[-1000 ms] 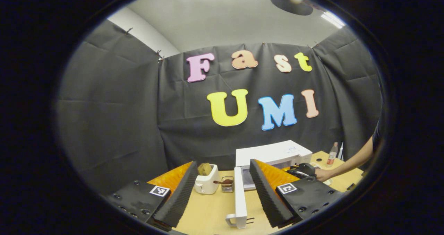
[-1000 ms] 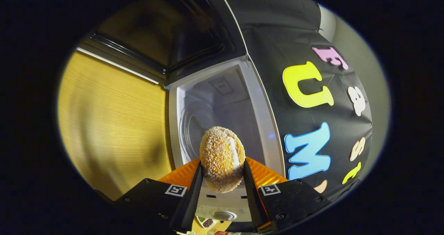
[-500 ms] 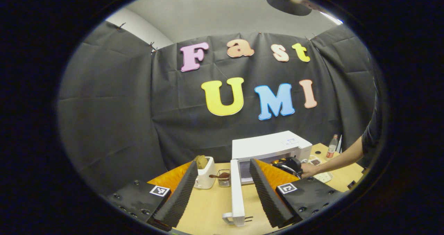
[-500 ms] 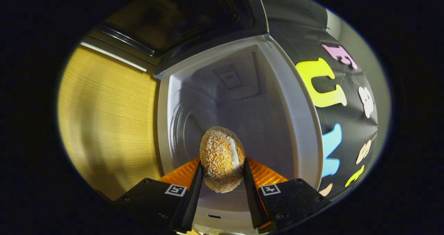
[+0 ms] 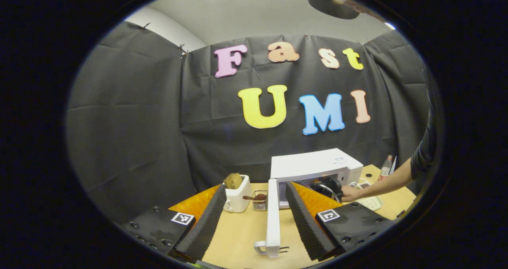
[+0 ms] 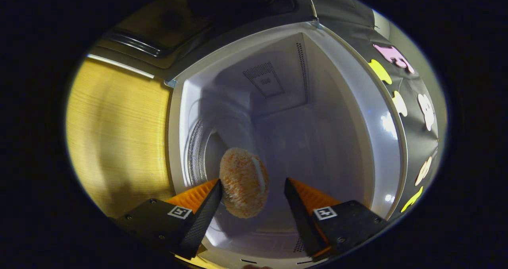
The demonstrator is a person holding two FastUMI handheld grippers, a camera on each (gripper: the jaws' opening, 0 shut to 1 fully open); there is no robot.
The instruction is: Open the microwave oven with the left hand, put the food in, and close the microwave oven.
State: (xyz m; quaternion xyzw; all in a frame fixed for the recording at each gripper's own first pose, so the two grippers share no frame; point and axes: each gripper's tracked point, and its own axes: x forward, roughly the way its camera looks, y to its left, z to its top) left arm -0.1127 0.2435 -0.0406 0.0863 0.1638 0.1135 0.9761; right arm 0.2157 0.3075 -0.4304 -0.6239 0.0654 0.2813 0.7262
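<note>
In the right gripper view the right hand-held gripper (image 6: 251, 195) stands with its fingers spread apart; the ribbed left finger (image 6: 206, 209) touches or nearly touches the food (image 6: 243, 181), while the right finger stands clear of it with a gap between, so the food is not clamped; the food is a rounded, crumb-coated ball with a pale stripe down one side; it sits inside the microwave oven (image 6: 381, 114), whose cavity is smooth, pale and boxy, with a perforated vent patch on one inner wall and the ridged rim of a round glass turntable (image 6: 195, 154) beside the food; the view is rolled sideways, so the wood-grain desk (image 6: 115, 138) appears at the left and the dark glass of the open door (image 6: 166, 31) at the top.

In the left gripper view the left hand-held gripper (image 5: 254, 217) is wide open and holds nothing, its ribbed fingers hovering above the pale wooden desk (image 5: 242, 233); between them runs the white edge of the microwave door (image 5: 272, 213), swung open towards the camera, with a handle at its near end; beyond it the white, box-shaped microwave oven (image 5: 313, 166) has the other gripper reaching into its mouth, held by a person's hand (image 5: 349, 193); left of the oven stand a white toaster (image 5: 237, 197) with a brown slice in its slot and a small mesh basket (image 5: 260, 202) holding something brown; a bottle (image 5: 385, 168) stands at the desk's far right.
</note>
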